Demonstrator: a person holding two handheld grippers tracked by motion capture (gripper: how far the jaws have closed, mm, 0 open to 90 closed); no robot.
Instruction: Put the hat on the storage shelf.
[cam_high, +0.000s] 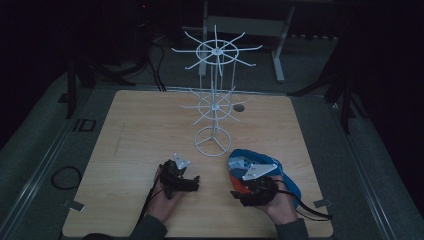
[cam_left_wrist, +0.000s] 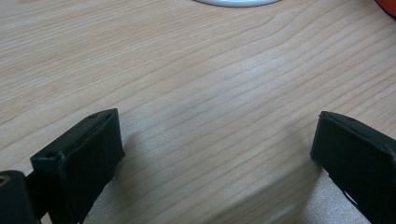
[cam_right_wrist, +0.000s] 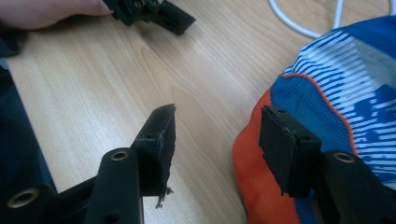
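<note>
A blue, white and orange striped cap (cam_high: 250, 159) lies on the wooden table (cam_high: 140, 130) at the near right. My right gripper (cam_high: 240, 196) hovers at its near-left edge. In the right gripper view it (cam_right_wrist: 219, 135) stands open: one jaw is over bare wood and the other over the orange part of the cap (cam_right_wrist: 345, 84), with nothing pressed between them. My left gripper (cam_high: 192, 182) rests low on the table to the left, apart from the cap. Its jaws (cam_left_wrist: 217, 140) are wide open over bare wood.
A white wire rack (cam_high: 216, 85) with two tiers of radiating hooks stands mid-table, its ring base (cam_high: 212, 141) just beyond the cap. That base's edge (cam_left_wrist: 238, 2) lies ahead of my left gripper. A small dark disc (cam_high: 239, 107) sits behind the rack.
</note>
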